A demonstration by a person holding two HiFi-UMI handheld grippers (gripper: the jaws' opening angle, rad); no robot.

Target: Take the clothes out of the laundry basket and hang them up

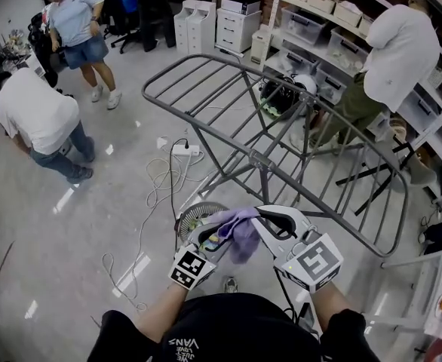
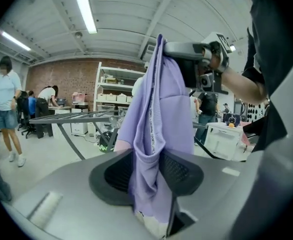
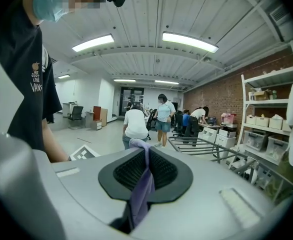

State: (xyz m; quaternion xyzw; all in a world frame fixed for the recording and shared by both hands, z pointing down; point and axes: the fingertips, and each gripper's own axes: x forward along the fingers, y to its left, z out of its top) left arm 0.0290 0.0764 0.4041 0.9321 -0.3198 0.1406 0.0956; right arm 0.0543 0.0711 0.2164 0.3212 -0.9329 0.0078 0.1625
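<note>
1 purple garment (image 1: 240, 231), 1 drying rack (image 1: 228, 100), 1 basket (image 1: 193, 214), 1 pwr strip (image 1: 185, 149).

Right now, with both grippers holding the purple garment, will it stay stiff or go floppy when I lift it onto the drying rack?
Probably floppy: the purple garment hangs in soft folds between the left gripper and the right gripper. It looks thin and light, so it should drape over the drying rack rather than hold shape.

A white power strip (image 1: 185, 149) lies on the glossy grey floor (image 1: 93, 225) among loose cables (image 1: 161, 179). White drawer cabinets (image 1: 236, 27) stand beyond.
</note>
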